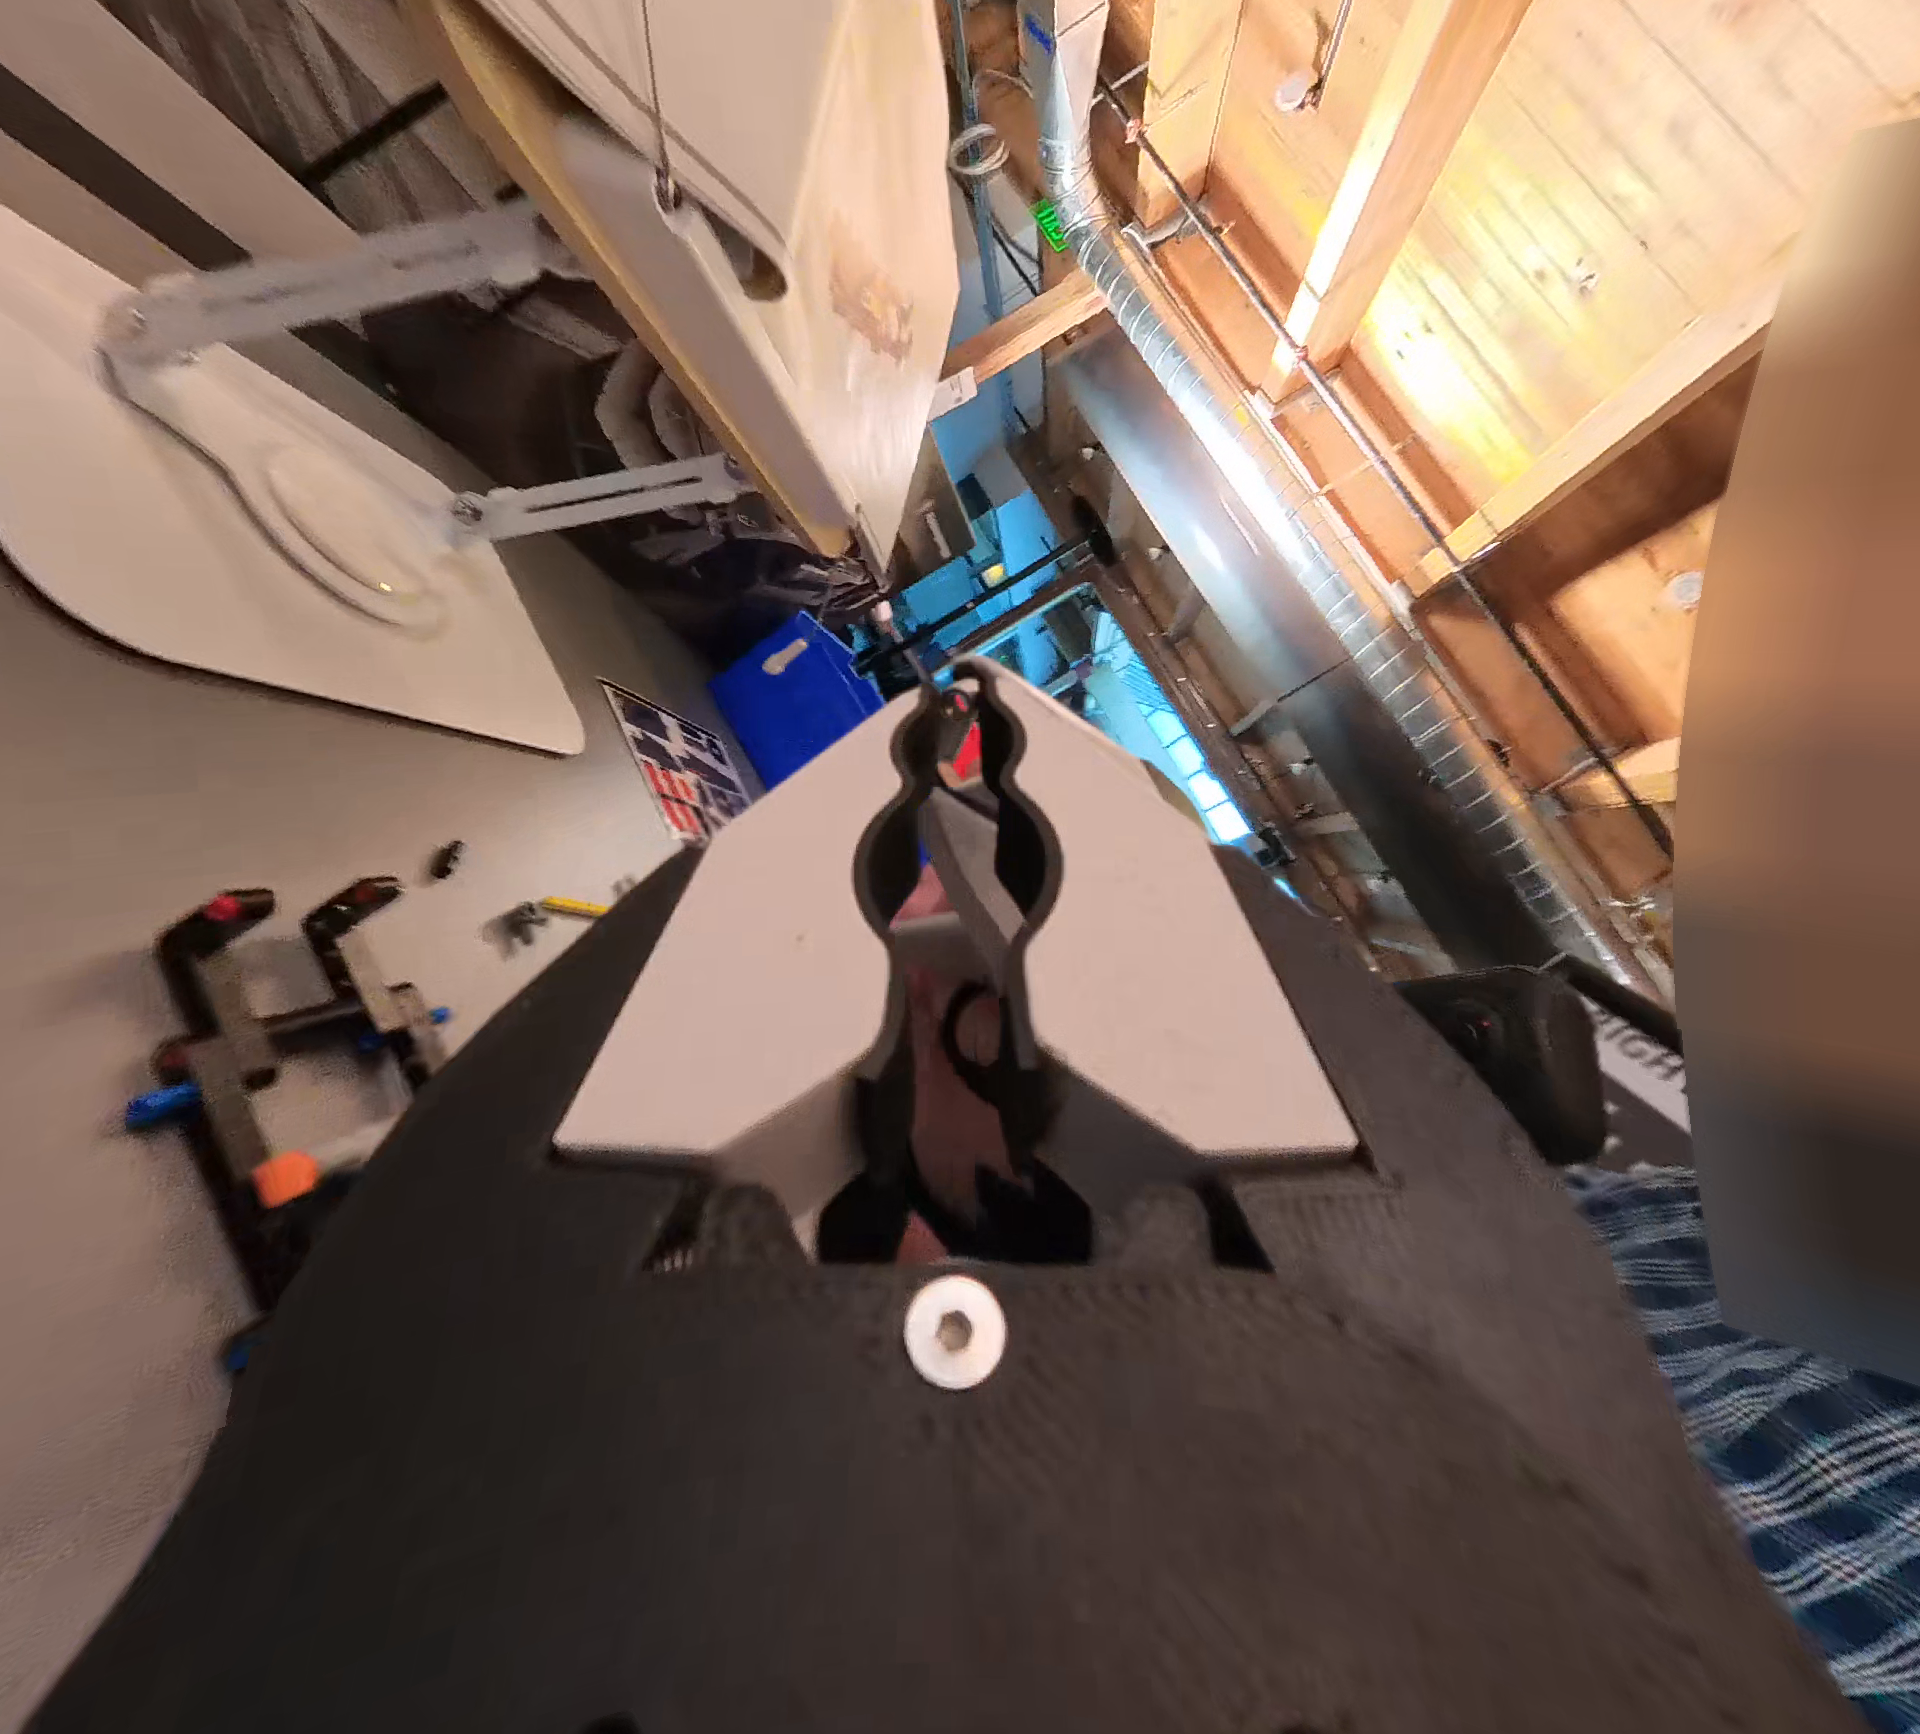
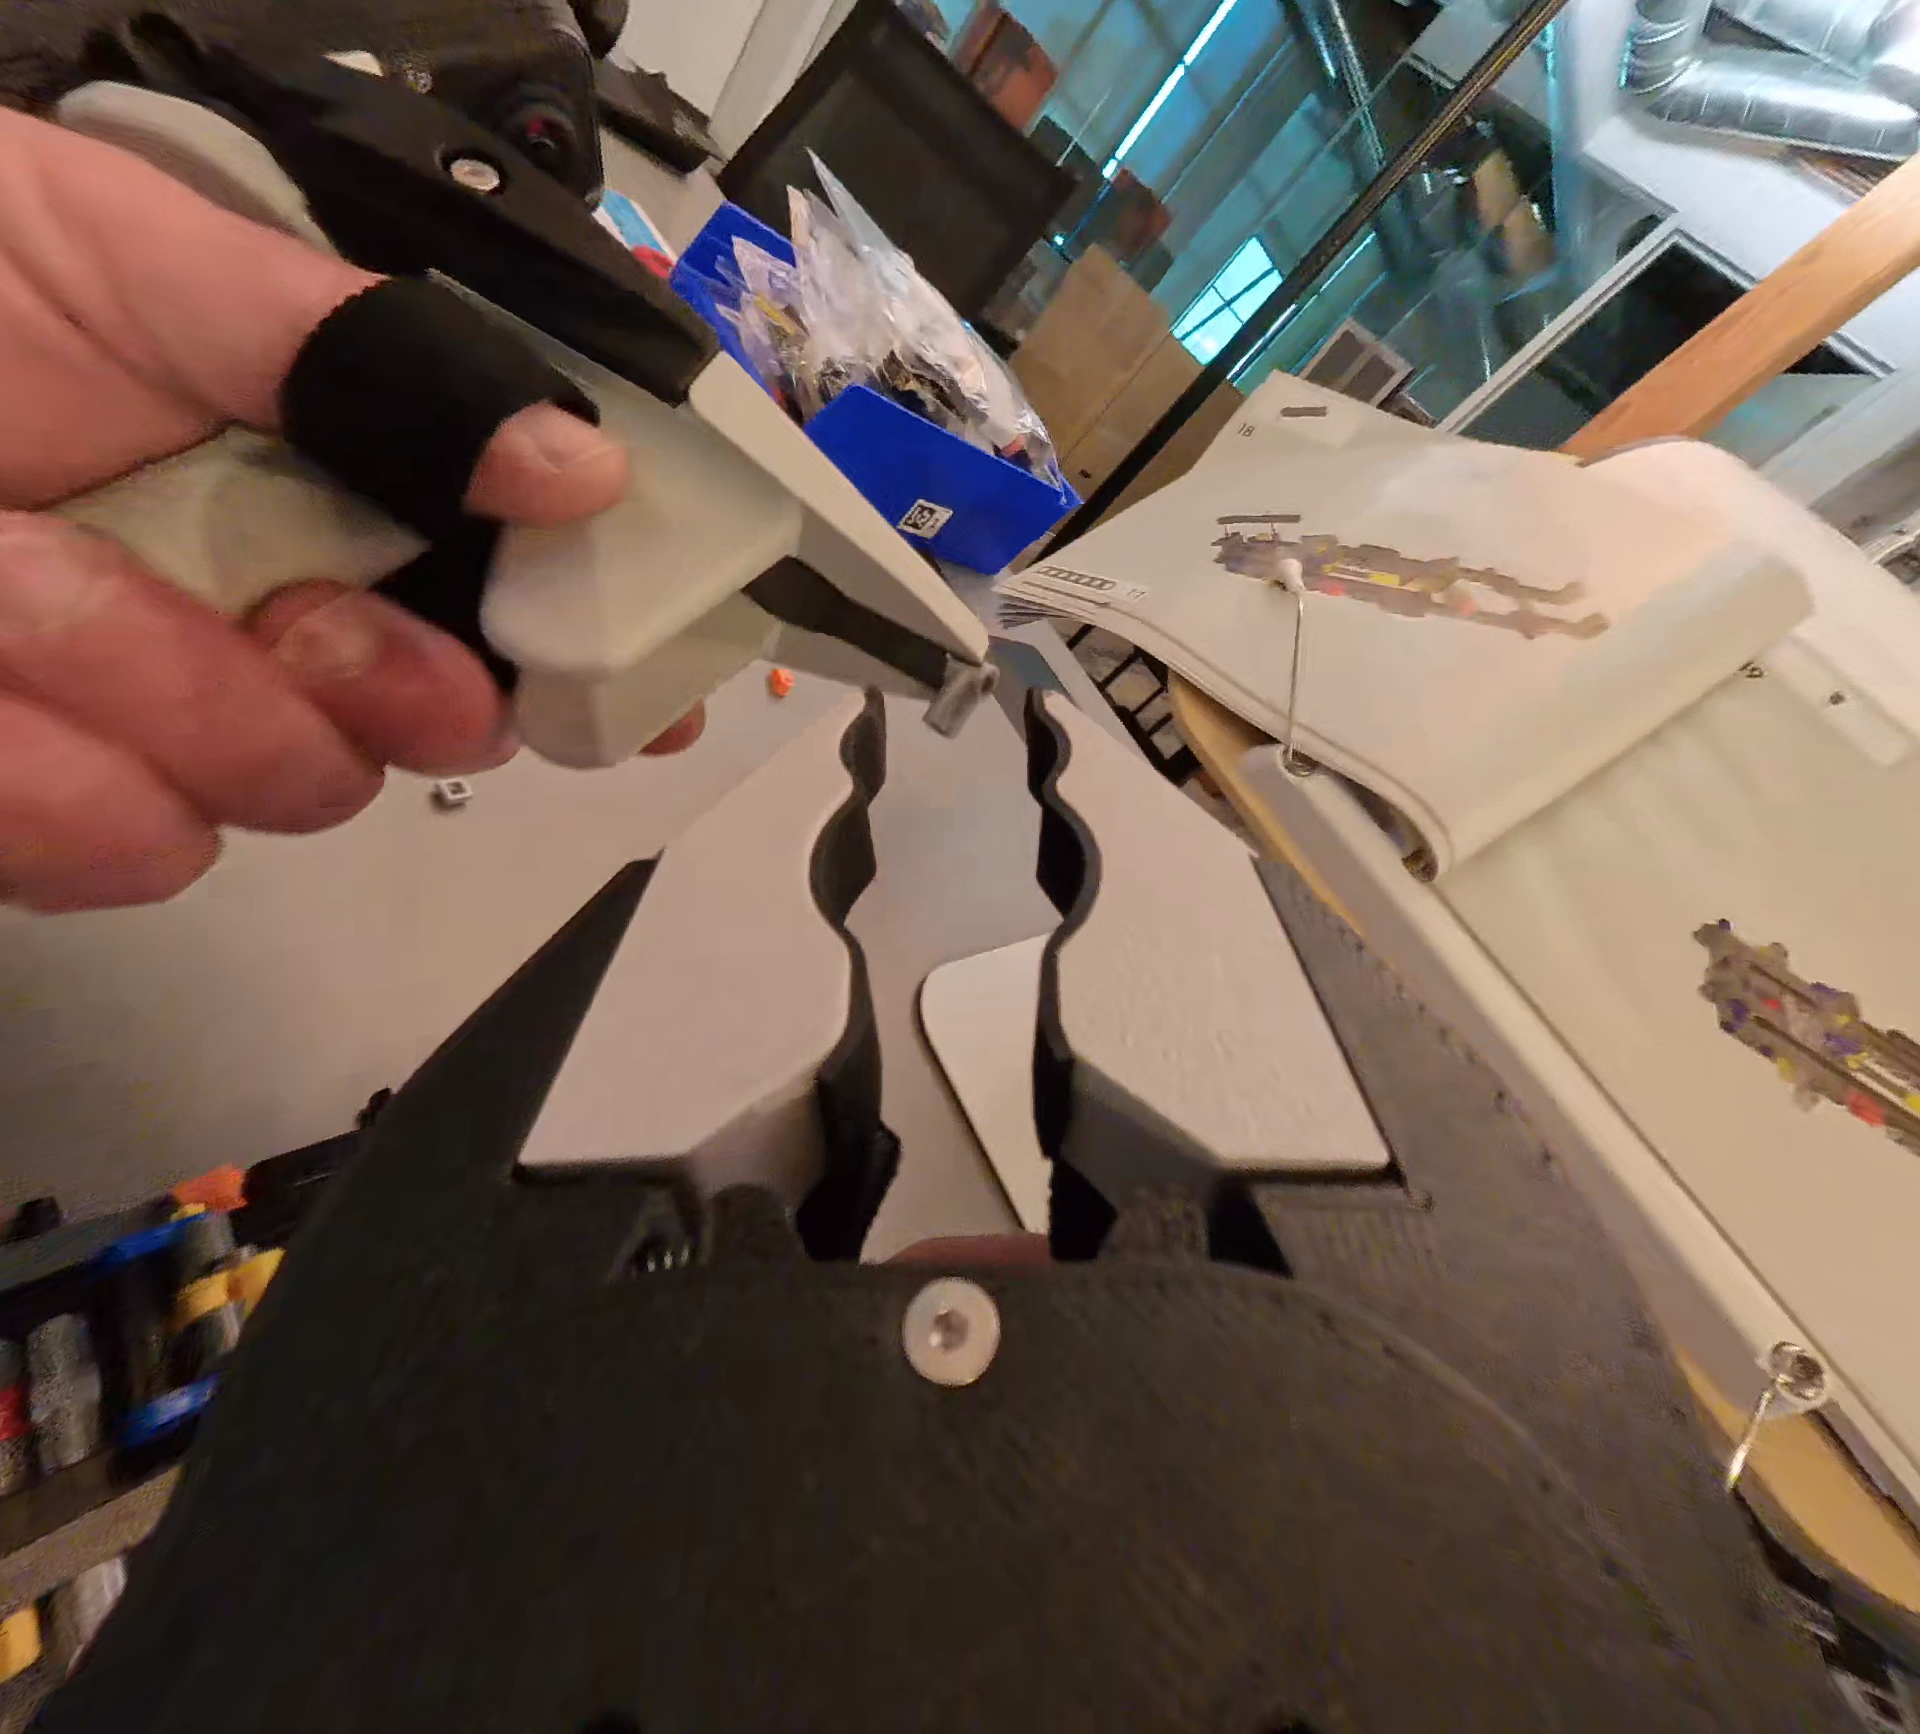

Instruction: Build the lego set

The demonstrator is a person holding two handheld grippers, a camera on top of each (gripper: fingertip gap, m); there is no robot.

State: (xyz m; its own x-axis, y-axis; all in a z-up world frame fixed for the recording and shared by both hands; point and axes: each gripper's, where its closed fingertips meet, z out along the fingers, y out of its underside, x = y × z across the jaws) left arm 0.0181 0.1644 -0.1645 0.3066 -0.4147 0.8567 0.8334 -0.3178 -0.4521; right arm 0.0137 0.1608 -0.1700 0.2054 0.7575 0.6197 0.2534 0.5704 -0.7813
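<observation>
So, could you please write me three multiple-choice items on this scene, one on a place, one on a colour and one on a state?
1. Where is the small grey piece?
A. in the blue bin
B. pinched at the left gripper's tips
C. lying on the booklet

2. What colour is the bin holding the clear bags?
A. blue
B. red
C. green

3. How do the right gripper's fingers stand?
A. shut on a piece
B. shut on nothing
C. apart with nothing between them

Answers: 1 B, the piece sticks out from the closed tips; 2 A, its wall is bright blue; 3 C, bare table shows through the gap.
</observation>
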